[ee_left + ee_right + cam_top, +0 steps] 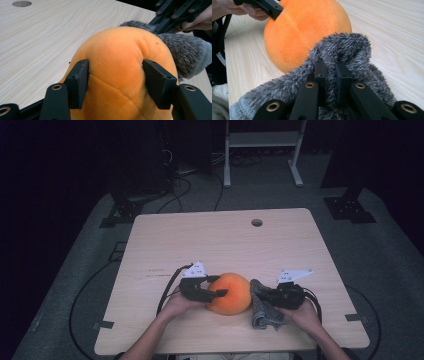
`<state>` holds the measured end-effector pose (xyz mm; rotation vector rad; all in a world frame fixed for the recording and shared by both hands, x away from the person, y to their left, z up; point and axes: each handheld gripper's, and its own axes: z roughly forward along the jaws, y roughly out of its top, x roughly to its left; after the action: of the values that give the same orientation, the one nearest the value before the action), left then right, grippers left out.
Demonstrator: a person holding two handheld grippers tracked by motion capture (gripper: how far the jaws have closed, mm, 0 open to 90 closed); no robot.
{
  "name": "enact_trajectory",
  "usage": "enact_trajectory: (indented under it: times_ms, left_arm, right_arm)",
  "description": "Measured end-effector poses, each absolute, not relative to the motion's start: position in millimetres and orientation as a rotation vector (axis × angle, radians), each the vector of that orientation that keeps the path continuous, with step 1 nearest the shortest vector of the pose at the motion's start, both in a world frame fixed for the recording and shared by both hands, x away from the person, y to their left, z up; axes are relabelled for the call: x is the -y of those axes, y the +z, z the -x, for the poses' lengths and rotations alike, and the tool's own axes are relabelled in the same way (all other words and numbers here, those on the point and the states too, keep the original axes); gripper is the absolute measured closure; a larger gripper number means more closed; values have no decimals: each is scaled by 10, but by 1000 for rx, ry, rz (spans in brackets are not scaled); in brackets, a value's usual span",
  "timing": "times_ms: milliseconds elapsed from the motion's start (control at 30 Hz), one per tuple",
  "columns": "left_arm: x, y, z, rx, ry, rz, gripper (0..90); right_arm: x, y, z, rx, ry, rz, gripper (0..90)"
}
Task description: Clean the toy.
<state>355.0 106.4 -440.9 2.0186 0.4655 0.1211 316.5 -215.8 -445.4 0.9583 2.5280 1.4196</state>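
Orange plush ball (230, 293) at near-centre of table (210, 240), clamped between pads of left gripper (115, 83). Right gripper (331, 82) clenched on grey fuzzy cloth (344, 50), cloth touching ball's side. Both grips made; wiping apparently begun, extent covered not determinable.

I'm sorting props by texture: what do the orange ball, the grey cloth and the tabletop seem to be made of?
Orange ball: likely stuffed plush; short matte nap, stitched seams, dented by the pads.
Grey cloth: looks like fluffy fleece or chenille; long shaggy fibres.
Tabletop: pale wood-grain, probably laminate; smooth with a slight sheen.
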Motion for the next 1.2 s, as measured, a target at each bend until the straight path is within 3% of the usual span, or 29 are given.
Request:
enact_trajectory:
  times_ms: [233,333,433,500,667,800,933,1067,1200]
  left_arm:
    - [-971,-4383,-3569,-486,135,-2010,382]
    - [-985,-4304,-3573,-487,140,-2003,254]
    - [-1072,-4239,-3581,-480,108,-1963,205]
    - [-1113,-4269,-3612,-492,51,-1958,230]
    - [-1117,-4344,-3638,-513,-5,-1959,434]
    - [-1055,-4264,-3596,-534,18,-1959,495]
    - [-942,-4229,-3555,-524,13,-1971,500]
    - [-912,-4236,-3510,-475,40,-1975,402]
    - [-968,-4286,-3590,-509,-21,-1941,296]
  right_arm:
    - [1912,-4197,-3072,-2464,1519,-788,817]
    - [1833,-4262,-3124,-2478,1470,-786,818]
    - [1910,-4306,-3167,-2461,1466,-832,818]
    - [1978,-4318,-3196,-2451,1464,-860,818]
    - [2068,-4365,-3204,-2445,1398,-904,817]
    - [2073,-4189,-3122,-2406,1447,-877,818]
    - [1952,-4024,-3026,-2398,1512,-787,817]
    - [1875,-4144,-3065,-2438,1456,-773,817]
    - [1967,-4170,-3090,-2423,1456,-801,817]
